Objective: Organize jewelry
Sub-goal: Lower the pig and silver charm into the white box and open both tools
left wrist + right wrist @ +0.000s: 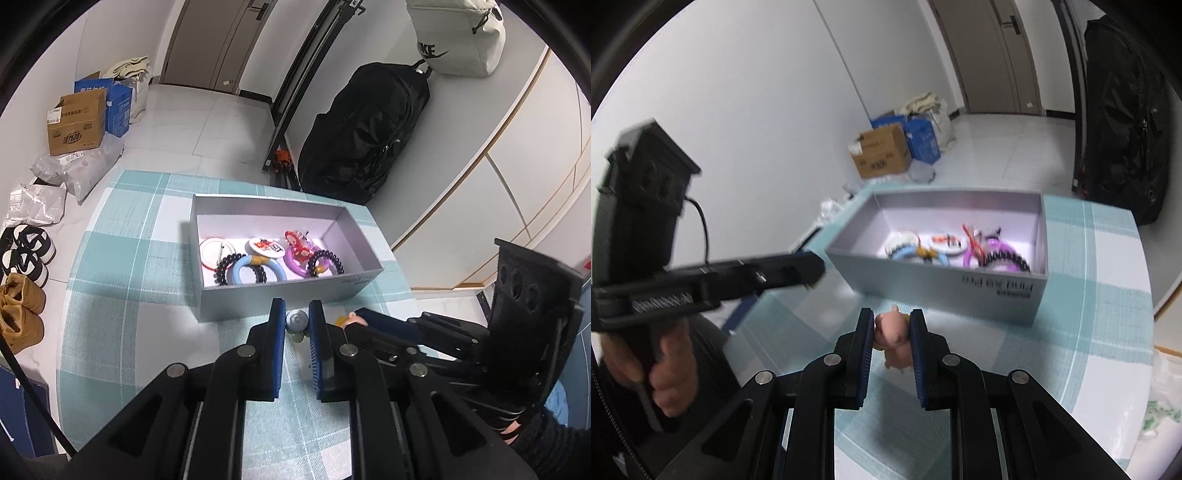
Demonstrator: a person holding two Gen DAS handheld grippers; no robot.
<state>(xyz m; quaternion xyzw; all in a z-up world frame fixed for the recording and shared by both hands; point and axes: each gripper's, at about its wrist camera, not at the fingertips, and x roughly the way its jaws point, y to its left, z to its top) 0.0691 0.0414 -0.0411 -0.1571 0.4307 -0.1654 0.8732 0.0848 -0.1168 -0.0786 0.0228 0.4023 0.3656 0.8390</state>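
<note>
A grey open box [280, 295] stands on the teal checked tablecloth and holds bracelets, badges and a red charm; it also shows in the right wrist view [960, 284]. My left gripper [297, 314] is shut on a small grey-white figure charm [297, 320] just in front of the box's near wall. My right gripper [891, 325] is shut on a pink pig-like figure [892, 341], held above the cloth near the box's front. The right gripper also shows at the right of the left wrist view [360, 321].
A black backpack [365, 133] and a white bag hang beyond the table. Cardboard and blue boxes [79, 122], plastic bags and shoes [22, 280] lie on the floor at left. The table's round edge curves close at the left and right.
</note>
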